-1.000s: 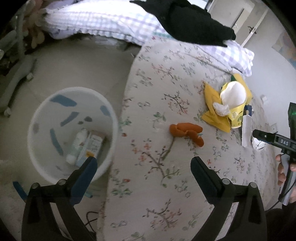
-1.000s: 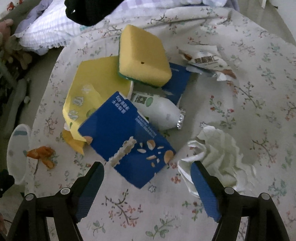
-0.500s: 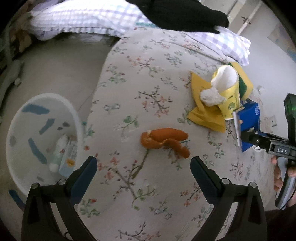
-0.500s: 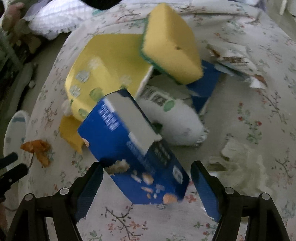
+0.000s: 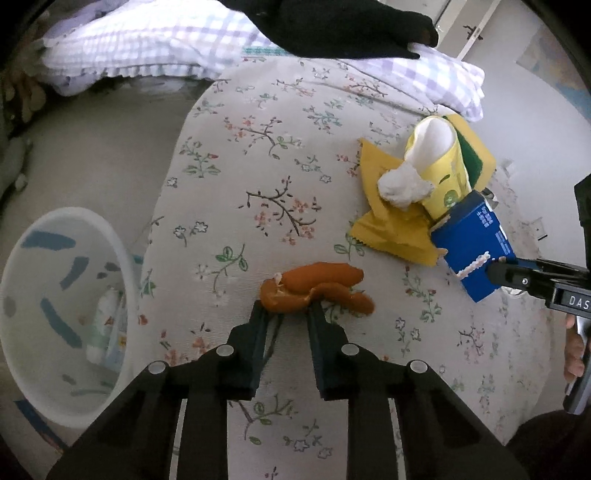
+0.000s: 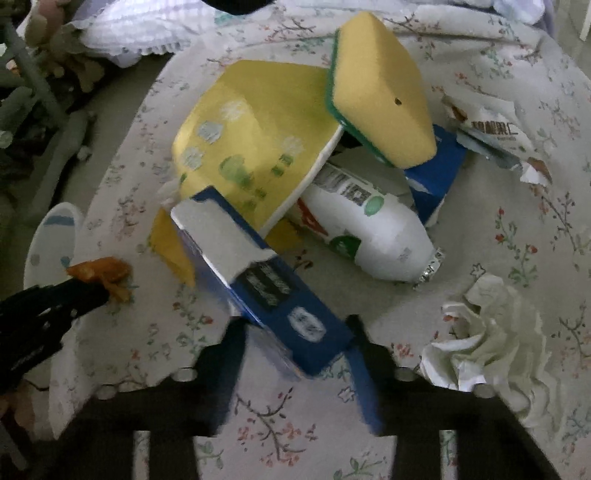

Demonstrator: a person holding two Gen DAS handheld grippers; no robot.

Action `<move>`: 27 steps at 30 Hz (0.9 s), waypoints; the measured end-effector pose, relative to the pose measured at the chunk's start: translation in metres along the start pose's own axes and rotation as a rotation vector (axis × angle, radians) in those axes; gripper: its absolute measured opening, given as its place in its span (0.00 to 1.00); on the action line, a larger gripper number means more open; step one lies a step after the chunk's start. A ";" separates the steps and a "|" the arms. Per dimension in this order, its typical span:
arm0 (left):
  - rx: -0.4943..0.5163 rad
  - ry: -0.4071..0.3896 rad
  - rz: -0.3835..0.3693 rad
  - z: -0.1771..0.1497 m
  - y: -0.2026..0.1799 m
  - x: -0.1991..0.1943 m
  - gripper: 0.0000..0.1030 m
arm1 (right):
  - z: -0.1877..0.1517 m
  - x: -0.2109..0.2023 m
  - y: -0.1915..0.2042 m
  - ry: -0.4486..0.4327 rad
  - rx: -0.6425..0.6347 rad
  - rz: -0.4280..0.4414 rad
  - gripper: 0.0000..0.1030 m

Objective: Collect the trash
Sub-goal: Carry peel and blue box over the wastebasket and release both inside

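My left gripper [image 5: 286, 308] is shut on the near end of an orange peel [image 5: 317, 288] that lies on the floral tablecloth [image 5: 258, 166]. My right gripper [image 6: 295, 336] is shut on a blue carton [image 6: 258, 280], tilted up off the cloth; the carton also shows in the left wrist view [image 5: 474, 245]. Behind it lie a yellow tissue pack [image 6: 255, 144], a white bottle [image 6: 365, 232], a yellow sponge [image 6: 380, 88] and crumpled white paper [image 6: 491, 332]. The white trash bin [image 5: 62, 314] stands on the floor left of the table with packaging inside.
A torn wrapper [image 6: 491, 133] lies at the far right of the table. A checked pillow [image 5: 147, 40] and black cloth [image 5: 332, 26] lie beyond the table. The floor [image 5: 92, 147] is to the left.
My left gripper moved in and shut on the orange peel. My right gripper shut on the blue carton and tipped it up off the cloth.
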State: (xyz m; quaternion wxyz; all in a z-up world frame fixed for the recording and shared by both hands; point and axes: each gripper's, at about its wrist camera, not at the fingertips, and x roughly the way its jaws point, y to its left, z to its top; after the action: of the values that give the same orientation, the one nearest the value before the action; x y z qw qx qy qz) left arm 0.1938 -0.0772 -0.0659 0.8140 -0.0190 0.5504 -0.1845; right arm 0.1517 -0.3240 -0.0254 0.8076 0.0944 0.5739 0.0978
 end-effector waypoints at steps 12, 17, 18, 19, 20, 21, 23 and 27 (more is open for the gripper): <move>0.010 -0.066 -0.051 -0.008 -0.002 -0.032 0.20 | -0.010 -0.047 0.012 -0.090 -0.007 0.047 0.25; -0.017 -0.075 -0.058 -0.011 0.007 -0.043 0.20 | -0.016 -0.060 0.018 -0.121 0.004 0.063 0.25; -0.024 -0.080 -0.058 -0.011 0.010 -0.046 0.20 | -0.016 -0.060 0.020 -0.125 0.004 0.065 0.25; -0.029 -0.085 -0.059 -0.012 0.013 -0.048 0.20 | -0.015 -0.062 0.022 -0.131 0.003 0.070 0.25; -0.035 -0.090 -0.059 -0.013 0.016 -0.051 0.20 | -0.015 -0.064 0.023 -0.136 0.002 0.074 0.25; -0.041 -0.096 -0.057 -0.014 0.020 -0.055 0.20 | -0.015 -0.066 0.026 -0.141 -0.001 0.079 0.25; -0.054 -0.104 -0.054 -0.015 0.027 -0.060 0.20 | -0.013 -0.066 0.033 -0.146 -0.004 0.085 0.25; -0.091 -0.119 -0.038 -0.021 0.046 -0.072 0.20 | -0.009 -0.061 0.051 -0.143 -0.020 0.104 0.25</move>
State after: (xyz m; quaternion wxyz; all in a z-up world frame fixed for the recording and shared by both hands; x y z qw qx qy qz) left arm 0.1643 -0.0073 -0.0213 0.8399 -0.0774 0.5086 -0.1729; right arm 0.1208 -0.2910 0.0401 0.8412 0.1226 0.5082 0.1382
